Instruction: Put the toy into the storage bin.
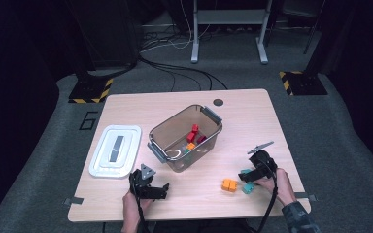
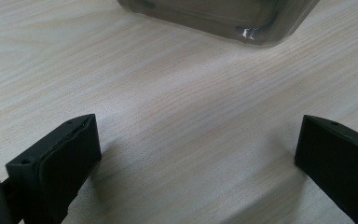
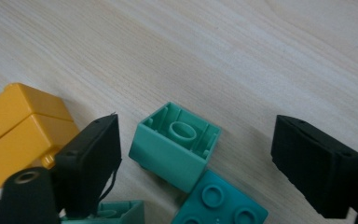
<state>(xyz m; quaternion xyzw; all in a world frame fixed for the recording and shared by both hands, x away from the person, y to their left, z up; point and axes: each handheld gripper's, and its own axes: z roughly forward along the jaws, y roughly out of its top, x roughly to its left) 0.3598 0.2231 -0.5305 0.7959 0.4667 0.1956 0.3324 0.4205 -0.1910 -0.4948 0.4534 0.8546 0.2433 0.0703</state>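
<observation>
Pale wood table (image 1: 252, 111) on grey carpet — a bin (image 1: 186, 137) with a few bricks sits mid-table, its lid (image 1: 115, 150) lying to the left. Your right gripper (image 3: 196, 149) stands over a green brick (image 3: 175, 145), which lies open side up between the spread jaws; neither pad presses on it. An orange brick (image 3: 21, 130) sits just beside one jaw, and a teal brick (image 3: 220, 203) touches the green one. Your left gripper (image 2: 198, 149) rests near the bin, jaws wide — nothing between them.
</observation>
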